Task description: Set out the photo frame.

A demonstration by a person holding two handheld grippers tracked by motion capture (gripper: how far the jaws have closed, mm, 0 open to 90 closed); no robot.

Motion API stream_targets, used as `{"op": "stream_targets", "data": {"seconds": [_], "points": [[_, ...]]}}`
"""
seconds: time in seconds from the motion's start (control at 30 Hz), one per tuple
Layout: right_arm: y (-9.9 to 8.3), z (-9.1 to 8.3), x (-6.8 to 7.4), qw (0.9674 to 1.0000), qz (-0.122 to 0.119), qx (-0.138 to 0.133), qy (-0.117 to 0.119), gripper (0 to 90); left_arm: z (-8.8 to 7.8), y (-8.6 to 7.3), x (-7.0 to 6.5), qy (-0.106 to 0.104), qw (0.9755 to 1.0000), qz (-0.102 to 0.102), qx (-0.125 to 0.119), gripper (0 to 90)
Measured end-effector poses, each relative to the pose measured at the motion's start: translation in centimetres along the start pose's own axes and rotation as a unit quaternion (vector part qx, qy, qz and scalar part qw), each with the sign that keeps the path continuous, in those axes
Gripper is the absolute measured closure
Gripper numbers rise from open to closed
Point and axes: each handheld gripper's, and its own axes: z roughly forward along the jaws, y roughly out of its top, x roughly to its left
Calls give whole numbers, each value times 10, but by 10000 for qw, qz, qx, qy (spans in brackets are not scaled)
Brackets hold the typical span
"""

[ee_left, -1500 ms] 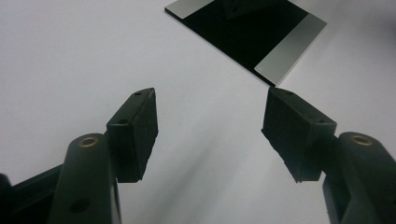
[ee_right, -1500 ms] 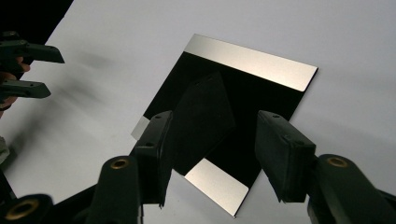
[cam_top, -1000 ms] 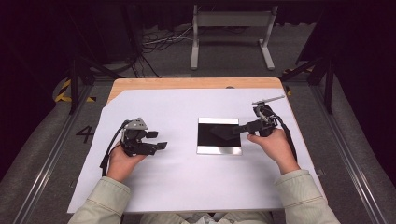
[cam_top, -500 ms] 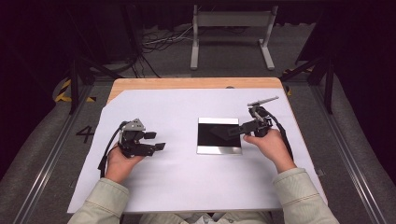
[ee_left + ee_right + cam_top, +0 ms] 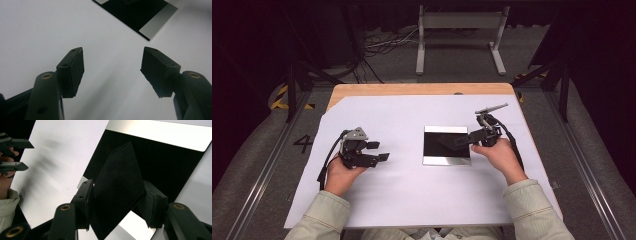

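Observation:
A black plate [image 5: 437, 150] with silver bands at two edges lies flat on the white sheet; it is also in the left gripper view [image 5: 140, 15] and the right gripper view [image 5: 165, 162]. My right gripper [image 5: 463, 141] [image 5: 117, 200] reaches over the plate's right part. A thin black square piece [image 5: 451, 142] [image 5: 117, 177] with two small holes stands cornerwise between its jaws, and both pads touch it. These jaws have just been closing on it. My left gripper [image 5: 379, 151] [image 5: 112, 72] [image 5: 28, 155] rests open on the sheet at the left, nothing between its pads.
The white sheet [image 5: 412, 190] covers most of a wooden table [image 5: 412, 89]. Beyond the far edge stand a metal frame [image 5: 460, 30] and loose cables on the dark floor. Rails run along both sides of the table.
My right gripper has edged slightly left and toward me over the plate's right side, with the black piece in it. The left gripper has stayed put.

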Motion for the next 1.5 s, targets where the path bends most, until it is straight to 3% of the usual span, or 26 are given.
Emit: {"op": "stream_targets", "data": {"seconds": [0.33, 0.7, 1.03, 1.2, 1.23, 1.5], "points": [[-2, -6, 2, 10000, -33, -29, 37, 595, 1, 0, 0, 21, 10000, 51, 19, 354], [-9, -19, 12, 9984, -507, -14, 231, 725, 1, 0, -1, 16, 10000, 26, 23, 353], [-21, -27, 18, 9961, -730, 76, 480, 803, 1, 0, -1, 16, 10000, 23, 25, 353], [-27, -31, 22, 9935, -889, 171, 687, 856, 1, 0, -1, 16, 10000, 35, 30, 352], [-30, -32, 25, 9910, -1019, 178, 851, 872, 1, 0, -1, 20, 10000, 37, 36, 352], [-33, -33, 34, 9884, -1206, 121, 917, 882, 1, 0, -1, 21, 10000, 20, 16, 352]]}}
